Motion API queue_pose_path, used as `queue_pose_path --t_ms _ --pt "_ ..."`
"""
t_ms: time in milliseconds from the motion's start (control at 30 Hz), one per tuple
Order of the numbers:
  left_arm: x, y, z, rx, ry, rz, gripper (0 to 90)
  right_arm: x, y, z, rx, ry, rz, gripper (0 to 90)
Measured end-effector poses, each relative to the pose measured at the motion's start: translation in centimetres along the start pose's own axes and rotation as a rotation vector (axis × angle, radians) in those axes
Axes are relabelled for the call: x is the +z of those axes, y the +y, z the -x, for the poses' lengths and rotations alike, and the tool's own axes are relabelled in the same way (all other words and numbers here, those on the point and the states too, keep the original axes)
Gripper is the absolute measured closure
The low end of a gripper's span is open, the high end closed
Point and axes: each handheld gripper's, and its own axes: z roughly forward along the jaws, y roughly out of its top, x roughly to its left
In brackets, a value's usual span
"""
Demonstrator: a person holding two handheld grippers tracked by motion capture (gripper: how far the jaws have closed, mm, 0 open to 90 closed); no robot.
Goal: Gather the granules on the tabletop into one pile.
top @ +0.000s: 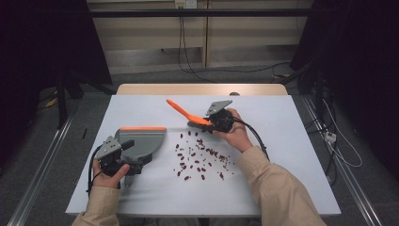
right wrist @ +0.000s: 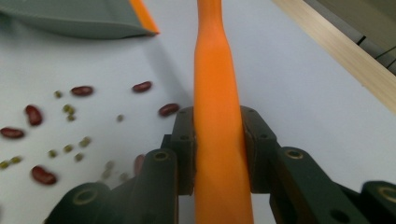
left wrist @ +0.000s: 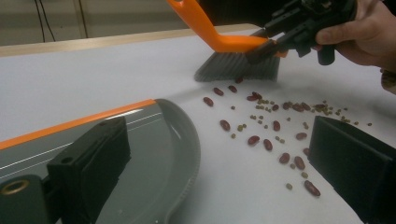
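Here, a small brush [top: 188, 113] with a long orange handle and dark grey bristles is standing on the white worktop [top: 291, 141], its bristles touching the surface at the far edge of a scatter of red beans [top: 200, 157] and smaller green ones. The right gripper [top: 207, 121] is clenching the orange handle, its fingers [right wrist: 184, 154] pressing against both sides of it, with the handle tilting up and away toward the far left. The left gripper [top: 123, 157] is sitting at the grey dustpan [top: 141, 141], which is lying flat on the worktop left of the beans, its orange-trimmed edge on the far side; whether its fingers [left wrist: 93, 154] are clamping the pan or standing loose, I cannot tell. Bare white surface is lying between beans and pan, and more is stretching right of the brush toward the worktop's edge.
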Motion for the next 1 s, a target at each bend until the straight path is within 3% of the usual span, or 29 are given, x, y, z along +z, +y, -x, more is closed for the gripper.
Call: queue_pose_path --t_ms 200,567,1000 --pt "-0.1 0.0 0.1 0.002 0.000 0.003 5.6 -1.0 -0.4 -1.6 -0.048 0.039 0.000 71.0" --pt "-0.1 0.0 0.2 0.003 0.002 0.004 5.6 -2.6 -1.2 -3.7 -0.075 0.095 0.003 71.0" --pt "-0.1 0.0 0.3 0.012 0.001 0.001 5.6 -3.8 -1.6 -5.2 -0.069 0.131 0.006 71.1"
